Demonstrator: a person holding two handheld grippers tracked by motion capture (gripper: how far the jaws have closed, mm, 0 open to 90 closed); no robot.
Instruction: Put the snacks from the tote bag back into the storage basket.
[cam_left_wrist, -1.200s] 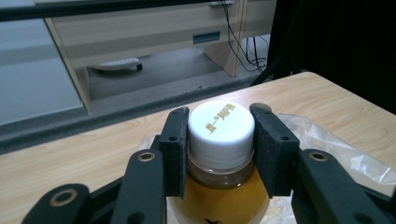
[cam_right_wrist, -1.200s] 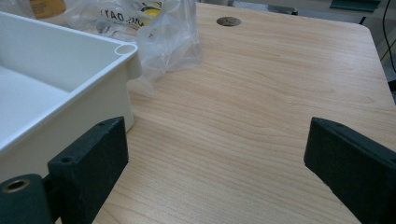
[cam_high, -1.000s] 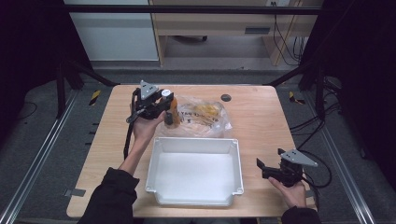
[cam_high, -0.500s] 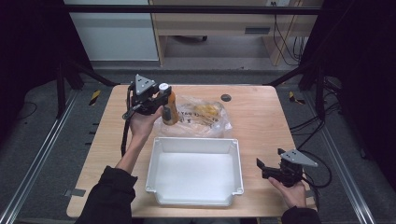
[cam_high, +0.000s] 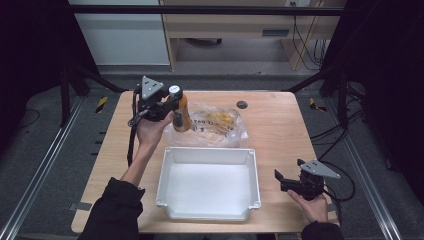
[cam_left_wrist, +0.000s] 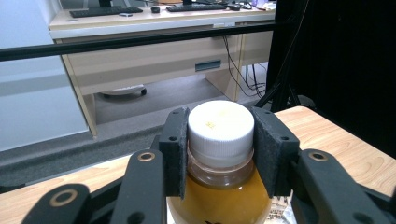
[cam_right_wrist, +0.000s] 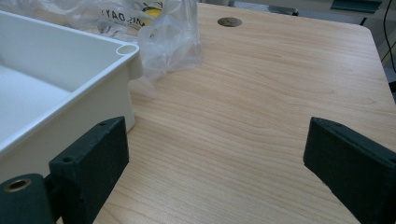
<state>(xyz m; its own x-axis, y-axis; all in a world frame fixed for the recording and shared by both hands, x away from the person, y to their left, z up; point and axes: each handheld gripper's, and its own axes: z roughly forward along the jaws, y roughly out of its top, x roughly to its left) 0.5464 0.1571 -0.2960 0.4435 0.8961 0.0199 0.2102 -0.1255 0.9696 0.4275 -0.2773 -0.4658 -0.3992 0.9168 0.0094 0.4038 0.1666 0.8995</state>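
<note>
At the upper left of the high view the left gripper (cam_high: 172, 106) clamps its jaws on the bottle (cam_high: 179, 114), while the right gripper (cam_high: 282, 181), lower right, gapes wide, empty.

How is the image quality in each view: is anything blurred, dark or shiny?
High view: table evenly lit, surroundings dark. Left gripper view: bottle cap sharp, nearest jaw parts soft. Right gripper view: jaws blurred, wood sharp; the plastic bag shows light glare.

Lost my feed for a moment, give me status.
Left gripper shut on bottle, held above table. Right gripper open, idle beside white bin. Plastic bag behind bin; nothing blocking.
</note>
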